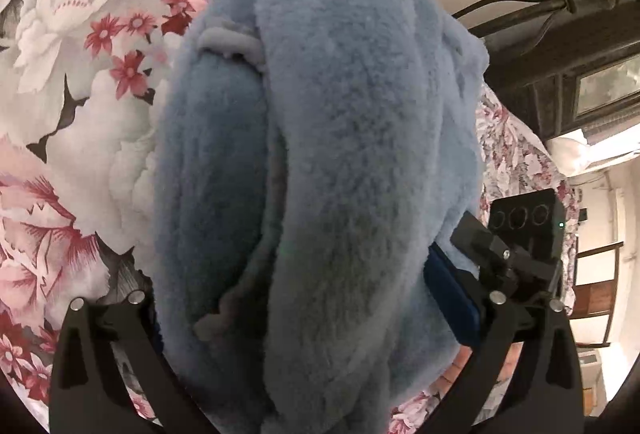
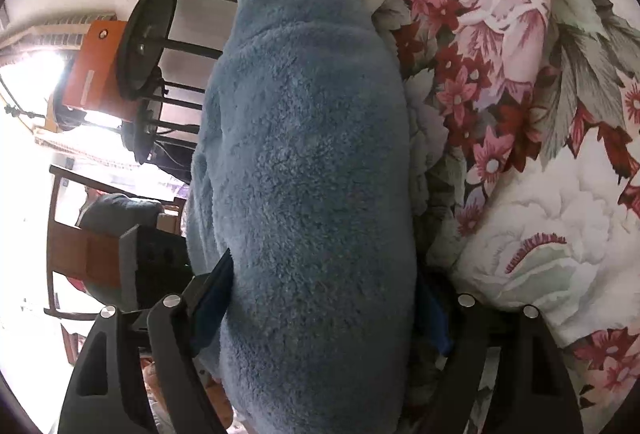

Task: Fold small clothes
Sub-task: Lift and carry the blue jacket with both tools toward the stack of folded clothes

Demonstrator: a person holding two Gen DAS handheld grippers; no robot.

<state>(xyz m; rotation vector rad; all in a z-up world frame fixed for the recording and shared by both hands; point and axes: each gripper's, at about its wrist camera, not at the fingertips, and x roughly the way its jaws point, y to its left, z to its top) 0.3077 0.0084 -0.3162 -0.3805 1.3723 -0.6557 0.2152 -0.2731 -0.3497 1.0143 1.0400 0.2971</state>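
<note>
A fluffy light-blue fleece garment fills the middle of the left wrist view, bunched in thick folds with a seam edge near its upper left. My left gripper is shut on the garment, its blue pads pressed into the bundle. In the right wrist view the same blue garment hangs as a thick roll between the fingers. My right gripper is shut on the garment too. Both views are tilted sideways. The other gripper's black body shows at the garment's right edge.
A floral bedspread in pink, red and grey lies under the garment, and also shows in the right wrist view. A dark metal bed frame stands beyond. A black round stool, an orange box and a wooden chair stand off the bed.
</note>
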